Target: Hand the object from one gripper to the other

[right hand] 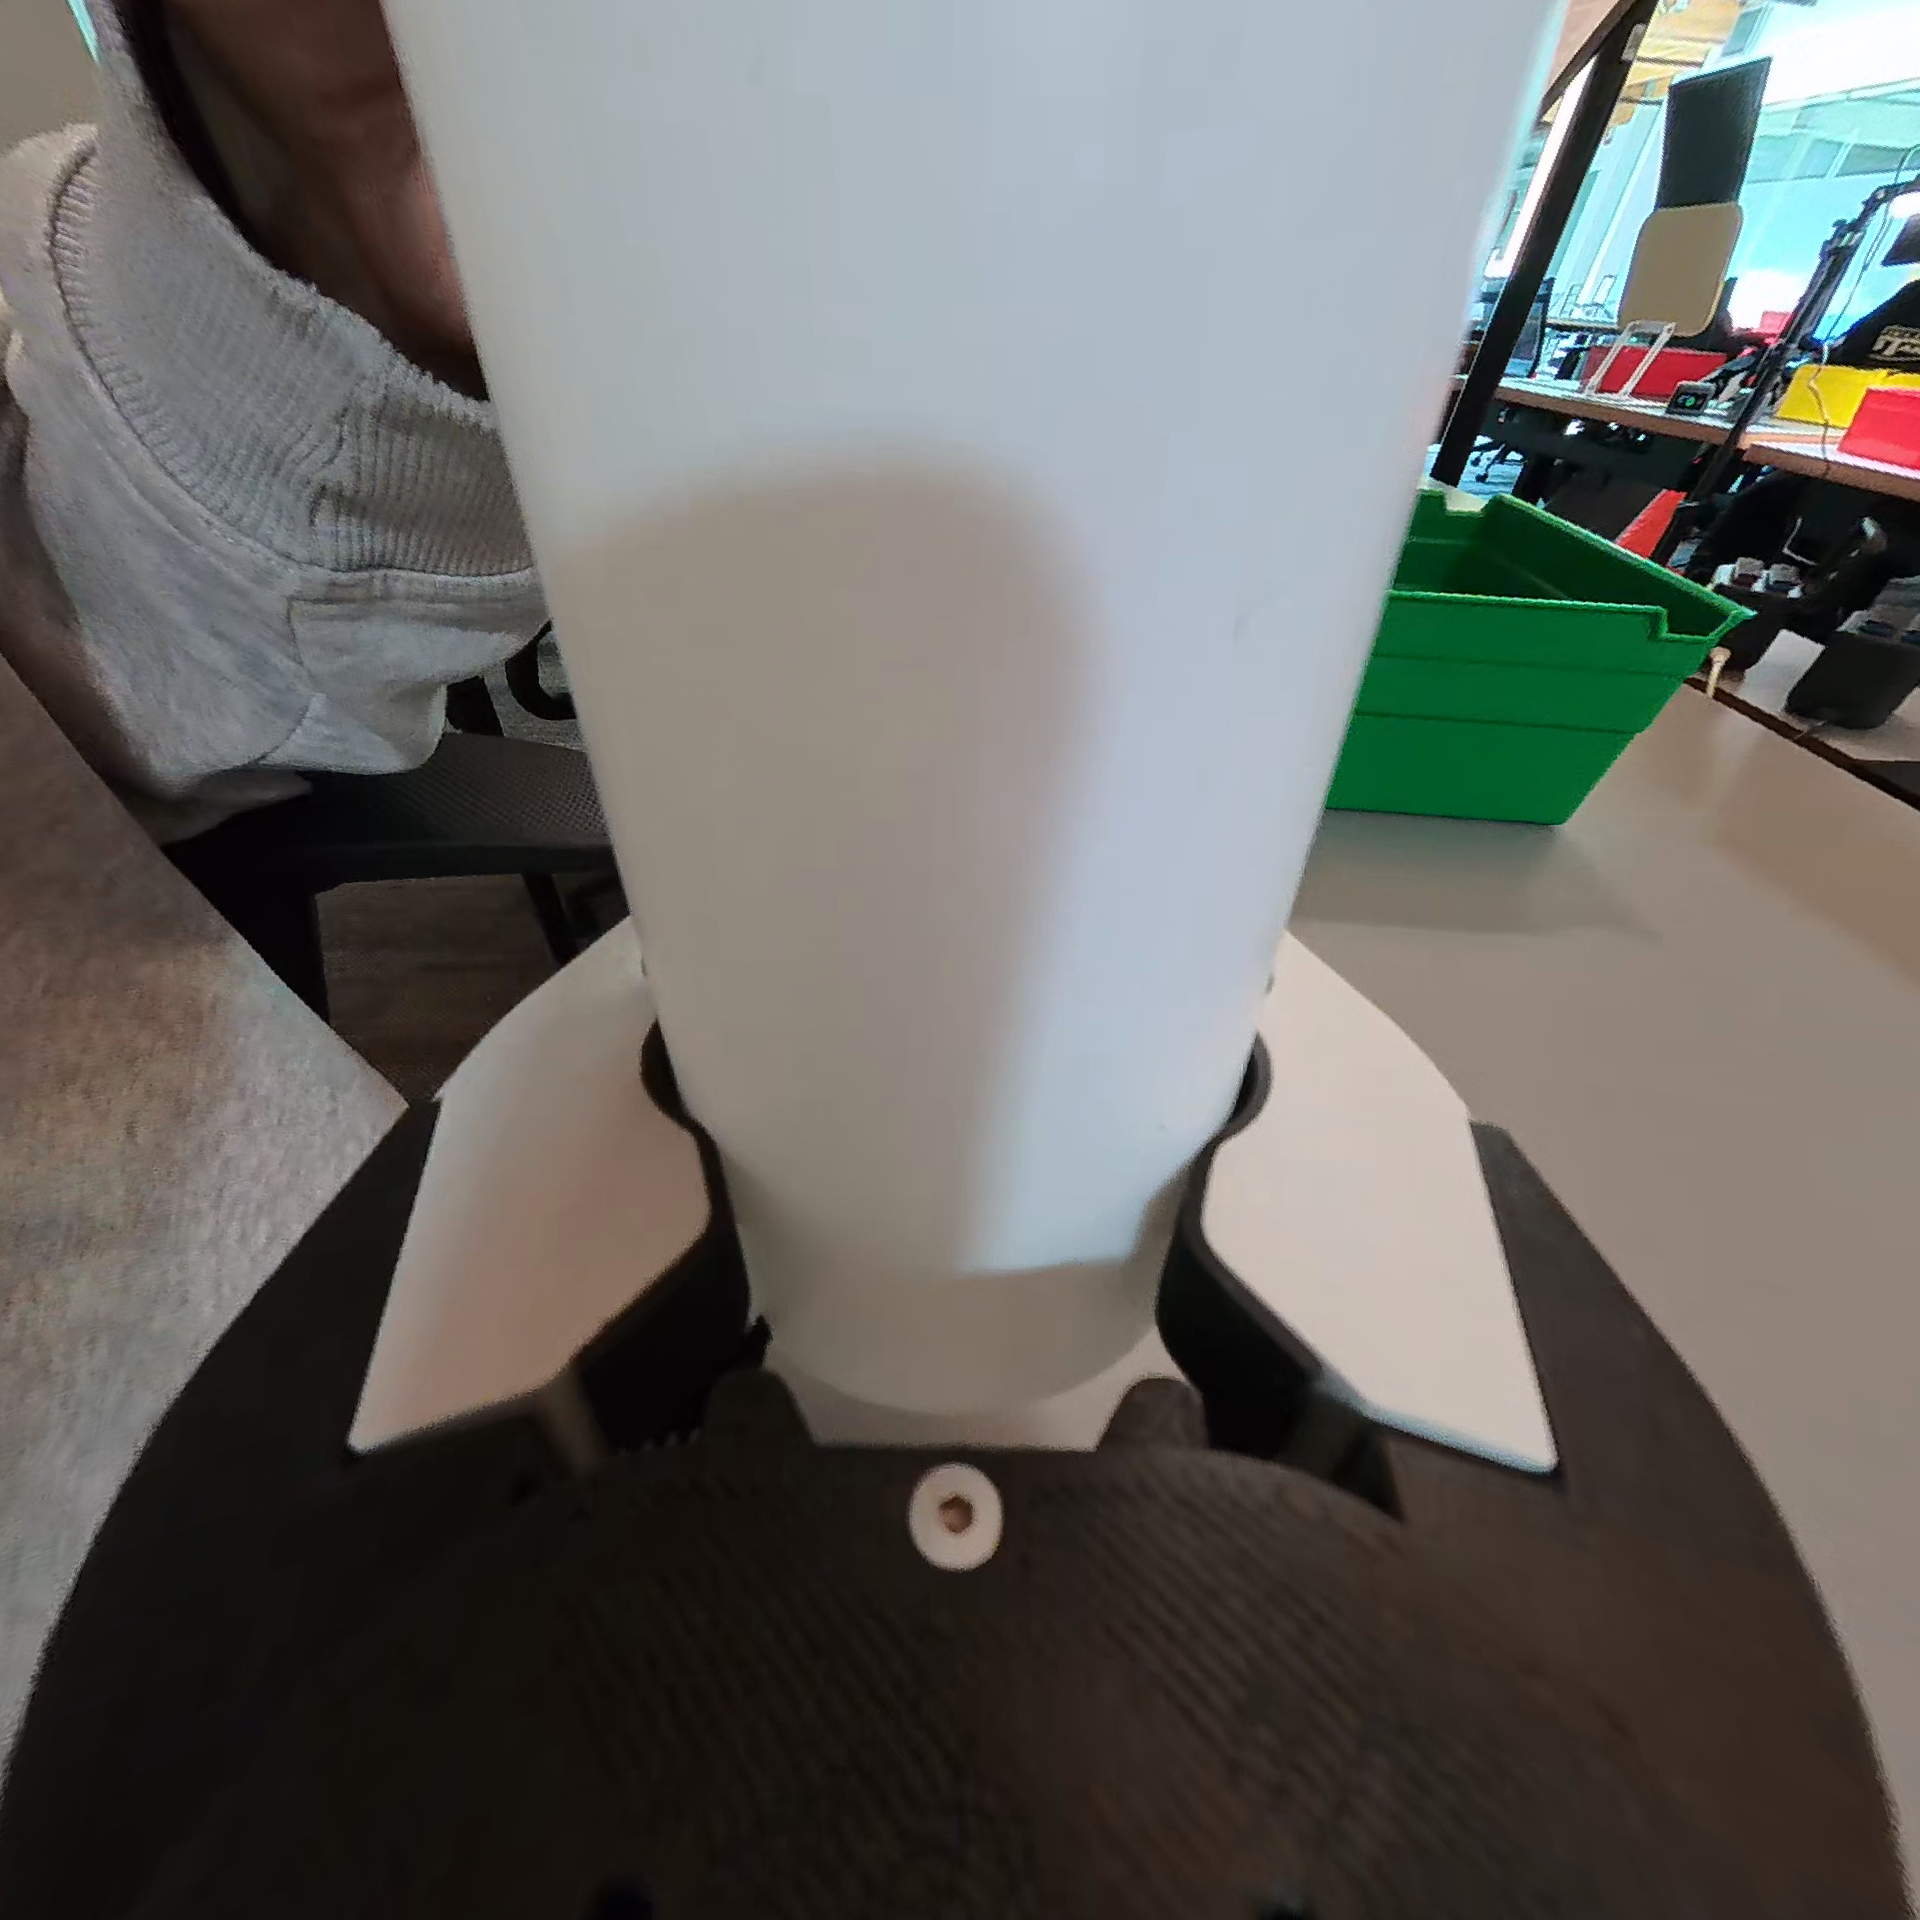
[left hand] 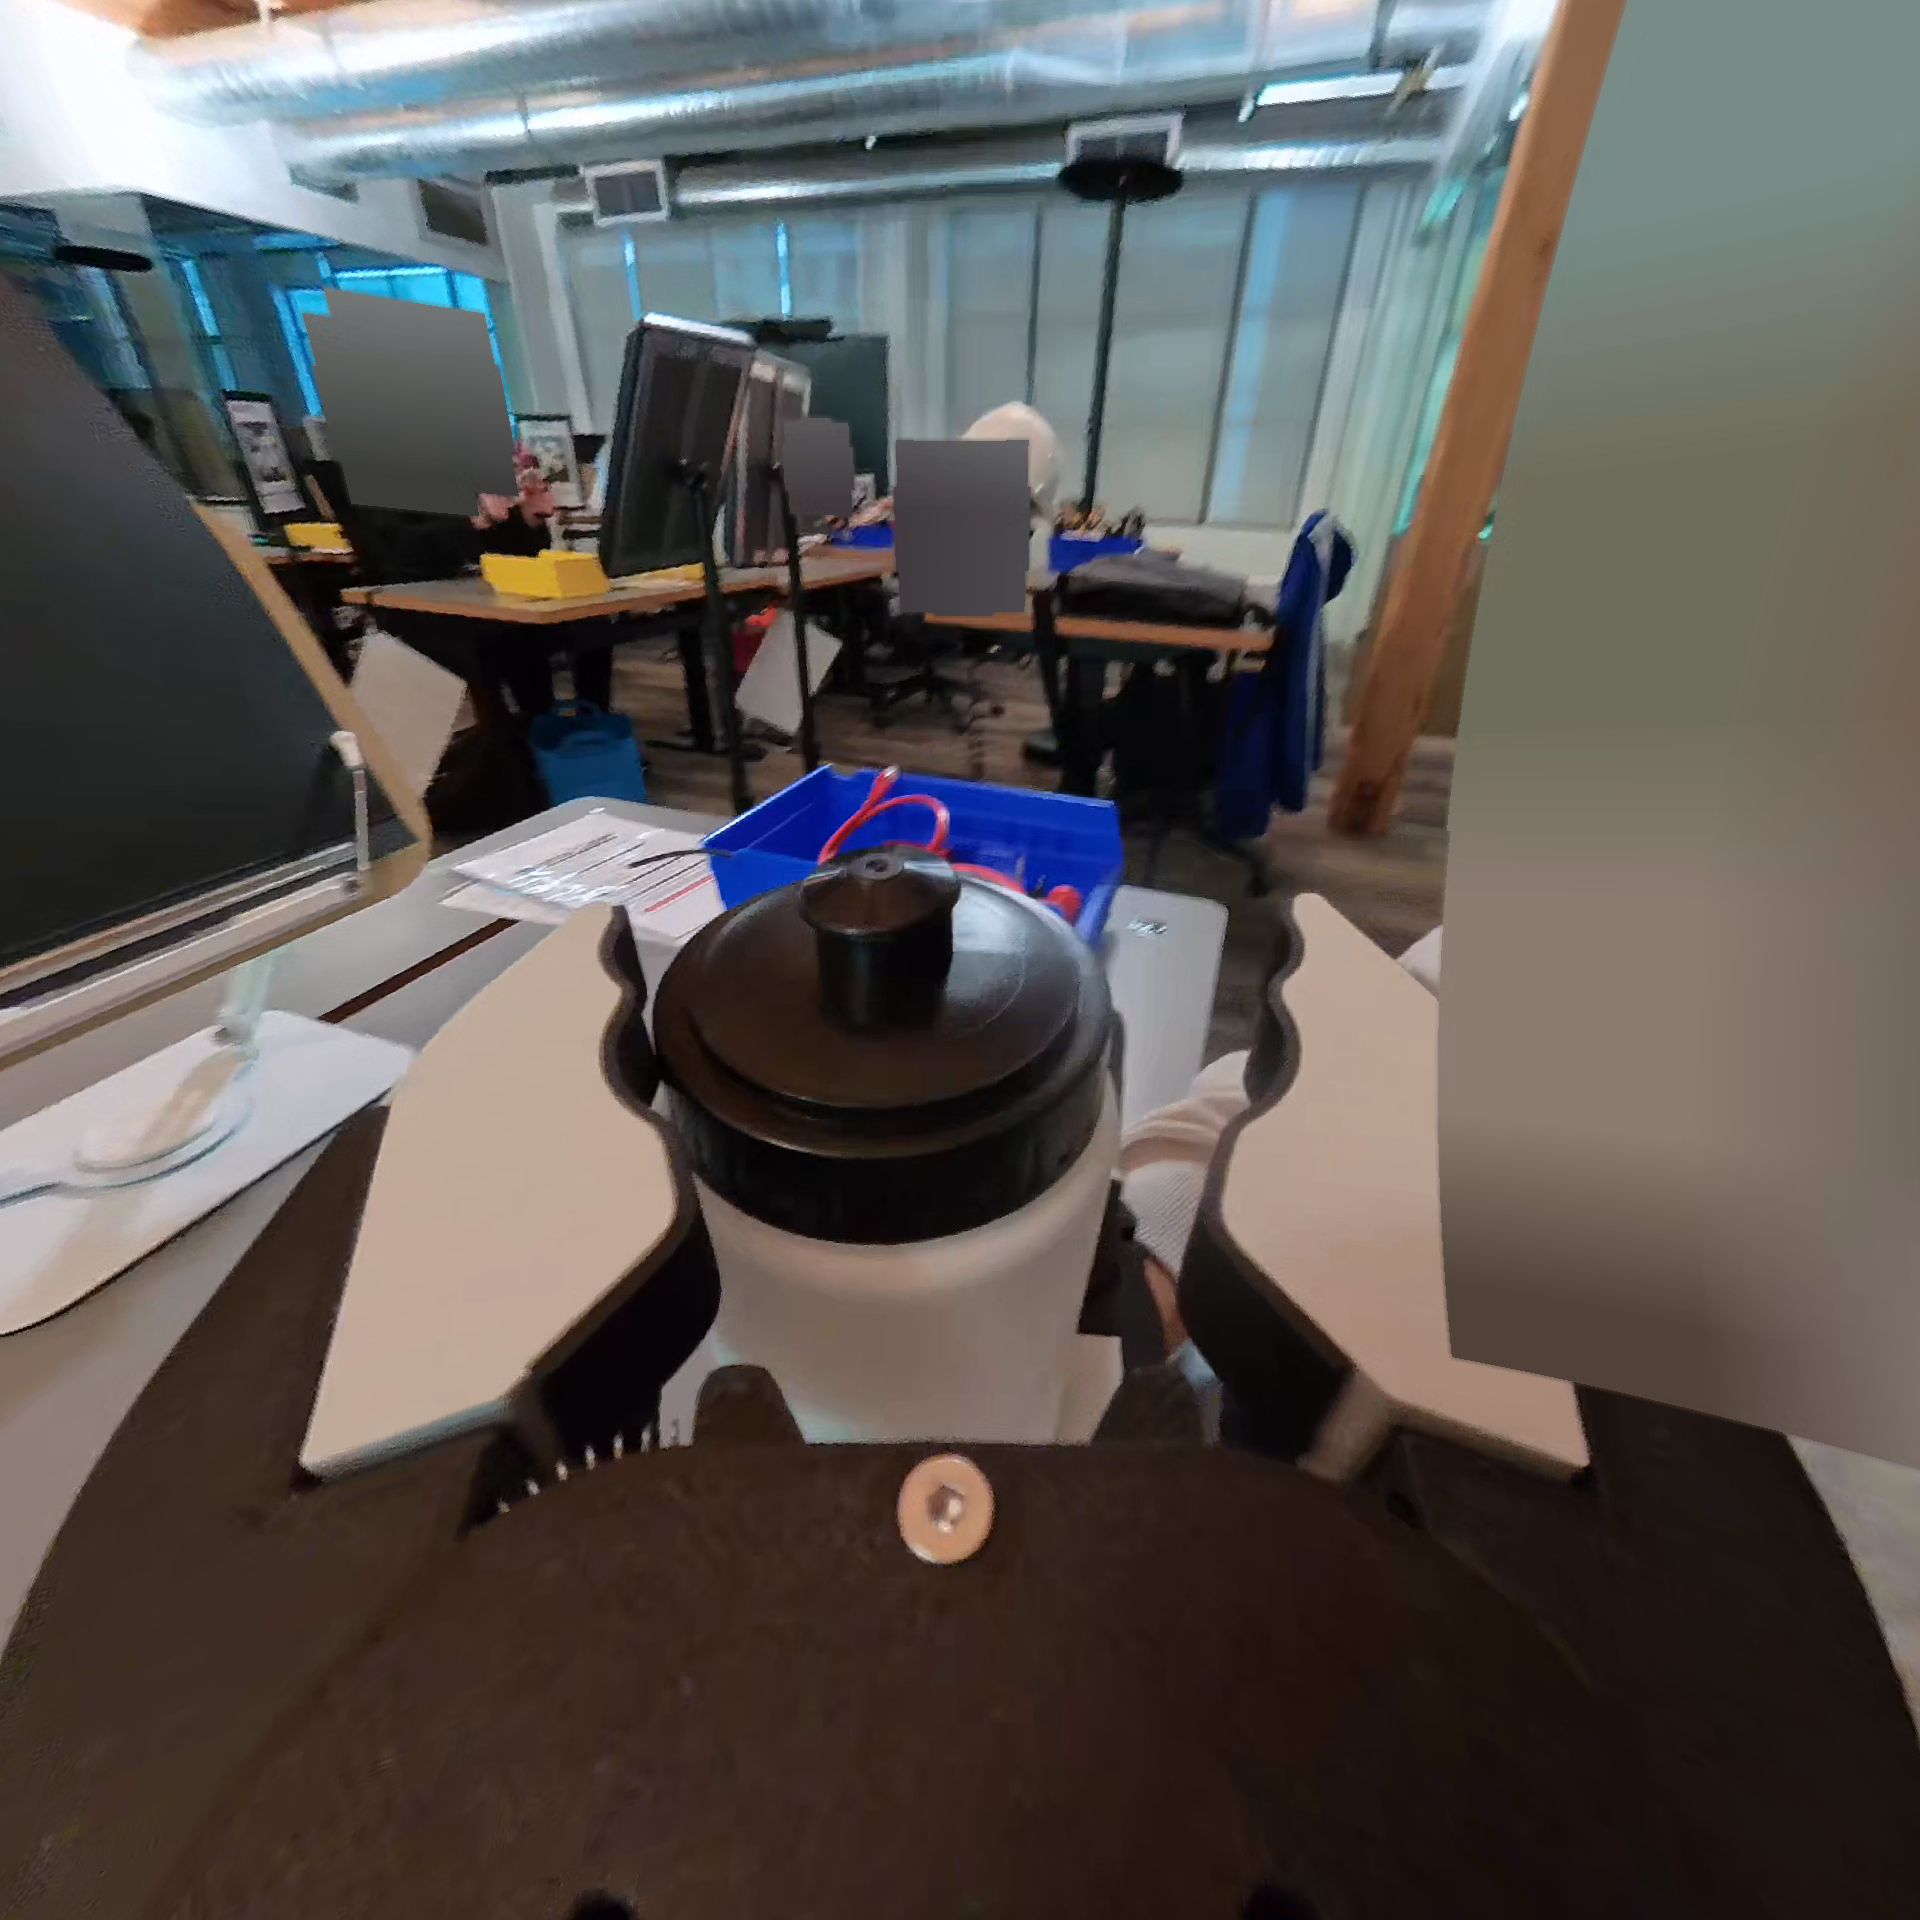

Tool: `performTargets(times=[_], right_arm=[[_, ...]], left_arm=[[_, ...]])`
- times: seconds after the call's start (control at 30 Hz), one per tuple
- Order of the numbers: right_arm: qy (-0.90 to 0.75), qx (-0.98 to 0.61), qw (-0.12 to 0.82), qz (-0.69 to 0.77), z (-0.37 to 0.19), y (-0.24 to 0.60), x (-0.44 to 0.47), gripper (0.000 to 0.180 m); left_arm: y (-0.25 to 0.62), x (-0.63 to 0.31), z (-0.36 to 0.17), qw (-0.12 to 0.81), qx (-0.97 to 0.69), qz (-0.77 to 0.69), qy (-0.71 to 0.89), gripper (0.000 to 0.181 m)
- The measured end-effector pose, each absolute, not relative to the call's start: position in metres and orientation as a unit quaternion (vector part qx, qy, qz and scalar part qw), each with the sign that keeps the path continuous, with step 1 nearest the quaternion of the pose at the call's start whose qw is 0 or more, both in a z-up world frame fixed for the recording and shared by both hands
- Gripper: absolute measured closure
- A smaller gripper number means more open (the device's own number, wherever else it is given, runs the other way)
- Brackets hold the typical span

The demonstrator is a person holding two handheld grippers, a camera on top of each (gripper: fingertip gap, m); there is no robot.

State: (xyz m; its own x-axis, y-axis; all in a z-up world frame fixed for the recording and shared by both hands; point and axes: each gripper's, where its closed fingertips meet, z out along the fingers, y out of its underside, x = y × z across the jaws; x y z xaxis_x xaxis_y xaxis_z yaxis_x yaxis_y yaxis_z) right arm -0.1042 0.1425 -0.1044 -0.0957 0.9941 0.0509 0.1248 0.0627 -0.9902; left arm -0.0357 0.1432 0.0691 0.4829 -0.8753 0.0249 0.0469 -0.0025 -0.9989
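Note:
A white bottle (left hand: 894, 1278) with a black screw cap (left hand: 883, 1049) and spout stands upright between my left gripper's (left hand: 956, 935) fingers. The left finger (left hand: 520, 1174) touches the cap's side. The right finger (left hand: 1340, 1143) stands apart from the bottle, so this gripper is open around the bottle's top. In the right wrist view the bottle's white body (right hand: 935, 520) fills the middle. My right gripper (right hand: 956, 956) is shut on its lower part, with both fingers pressed against it. The bottle is held above the table.
A blue bin (left hand: 997, 831) with red wires and some papers (left hand: 592, 873) lie on the grey table (left hand: 1164, 935) beyond the bottle. A dark framed panel (left hand: 156, 675) stands at left on a white mat (left hand: 156, 1174). A green bin (right hand: 1507, 707) sits at right. A grey sleeve (right hand: 208, 468) is at left. One gripper's finger ends stand about 20 cm off the other's.

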Motion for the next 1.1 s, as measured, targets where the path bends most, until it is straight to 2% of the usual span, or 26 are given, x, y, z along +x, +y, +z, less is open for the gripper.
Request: performTargets(times=[0.1,0.27,0.4,0.67,0.83,1.1], right_arm=[[-0.568,-0.492,0.462,0.471,-0.104,0.141,-0.105,0.077],[-0.573,-0.484,0.469,0.466,-0.100,0.135,-0.106,0.077],[-0.571,-0.485,0.464,0.473,-0.101,0.131,-0.107,0.077],[-0.566,-0.487,0.463,0.477,-0.102,0.129,-0.109,0.076],[-0.550,-0.504,0.467,0.475,-0.104,0.146,-0.106,0.052],[-0.442,-0.513,0.480,0.558,-0.074,0.193,-0.075,0.051]], left_arm=[[0.147,-0.039,0.065,0.625,-0.610,-0.343,0.347,0.089],[0.148,-0.033,0.059,0.604,-0.621,-0.362,0.344,0.073],[0.145,-0.031,0.061,0.606,-0.615,-0.362,0.351,0.084],[0.145,-0.031,0.059,0.598,-0.620,-0.363,0.356,0.084],[0.150,-0.036,0.057,0.603,-0.624,-0.357,0.347,0.084],[0.166,-0.055,0.054,0.617,-0.635,-0.332,0.323,0.084]])
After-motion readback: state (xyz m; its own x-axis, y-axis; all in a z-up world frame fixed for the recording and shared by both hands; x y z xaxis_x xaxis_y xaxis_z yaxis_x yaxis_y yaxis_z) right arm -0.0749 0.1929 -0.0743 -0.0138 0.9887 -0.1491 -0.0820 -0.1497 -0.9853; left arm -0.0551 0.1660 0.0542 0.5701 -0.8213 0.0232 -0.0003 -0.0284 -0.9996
